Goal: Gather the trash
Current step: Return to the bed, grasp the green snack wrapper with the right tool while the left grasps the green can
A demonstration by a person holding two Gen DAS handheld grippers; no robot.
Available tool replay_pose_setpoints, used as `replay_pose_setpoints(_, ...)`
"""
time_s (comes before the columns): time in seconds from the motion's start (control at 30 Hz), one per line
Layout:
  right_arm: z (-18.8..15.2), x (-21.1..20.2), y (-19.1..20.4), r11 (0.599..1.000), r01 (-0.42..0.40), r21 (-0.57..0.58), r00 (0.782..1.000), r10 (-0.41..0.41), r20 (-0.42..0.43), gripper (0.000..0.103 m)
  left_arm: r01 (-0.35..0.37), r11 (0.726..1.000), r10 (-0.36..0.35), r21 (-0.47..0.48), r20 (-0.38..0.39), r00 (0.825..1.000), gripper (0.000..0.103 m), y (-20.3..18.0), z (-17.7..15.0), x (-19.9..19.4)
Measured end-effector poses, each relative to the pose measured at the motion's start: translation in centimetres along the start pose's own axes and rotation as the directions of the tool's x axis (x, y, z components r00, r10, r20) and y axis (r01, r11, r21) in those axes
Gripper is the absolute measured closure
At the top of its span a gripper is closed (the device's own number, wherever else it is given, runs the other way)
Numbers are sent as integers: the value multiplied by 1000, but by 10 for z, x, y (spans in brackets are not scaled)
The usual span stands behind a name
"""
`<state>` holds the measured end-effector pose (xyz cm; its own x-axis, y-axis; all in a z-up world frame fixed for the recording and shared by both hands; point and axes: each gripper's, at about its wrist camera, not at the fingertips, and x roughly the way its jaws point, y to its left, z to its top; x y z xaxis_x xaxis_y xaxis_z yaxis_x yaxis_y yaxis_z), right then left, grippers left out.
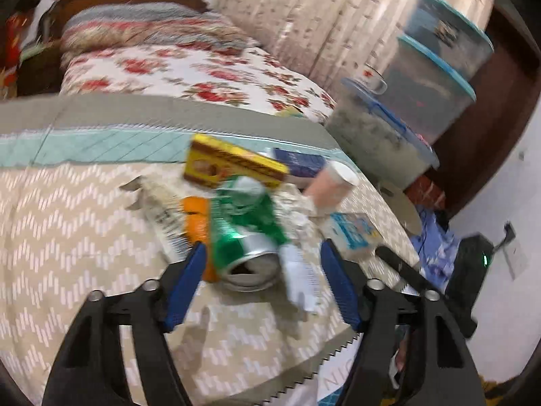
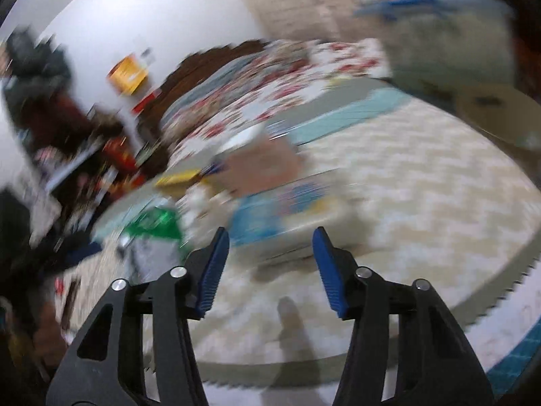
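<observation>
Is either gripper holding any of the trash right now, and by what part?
Nothing is held. The left gripper stands open around the green can; the right gripper is open, empty.

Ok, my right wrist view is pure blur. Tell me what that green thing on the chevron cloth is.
Observer: A green can, lying on its side, open mouth towards the left gripper.
Operator: Say whether that gripper has it.
Observer: No. Its jaws stand open on either side of the can, not pressing it.
Operator: Name what lies behind the can.
Observer: A yellow box, just beyond it.
</observation>
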<state>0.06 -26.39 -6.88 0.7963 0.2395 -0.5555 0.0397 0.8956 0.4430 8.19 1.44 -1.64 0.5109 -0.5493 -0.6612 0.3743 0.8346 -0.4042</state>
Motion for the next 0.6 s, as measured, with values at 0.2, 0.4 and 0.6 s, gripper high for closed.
replay_pose_setpoints(0.2, -16, 20, 55, 985, -59, -162, 994, 43, -96, 61, 32, 999, -33, -31, -28, 999, 43, 10, 6, 18)
replay_pose_setpoints(0.4, -24, 24, 87, 962, -113, -248, 988, 83, -129, 45, 67, 991, -74, -118, -61, 995, 43, 36, 19, 44)
replay_pose_setpoints(0.6, -31, 33, 114, 930, -130, -345, 985, 80, -154, 28, 58, 993, -68, -106, -93, 993, 50, 34, 25, 62)
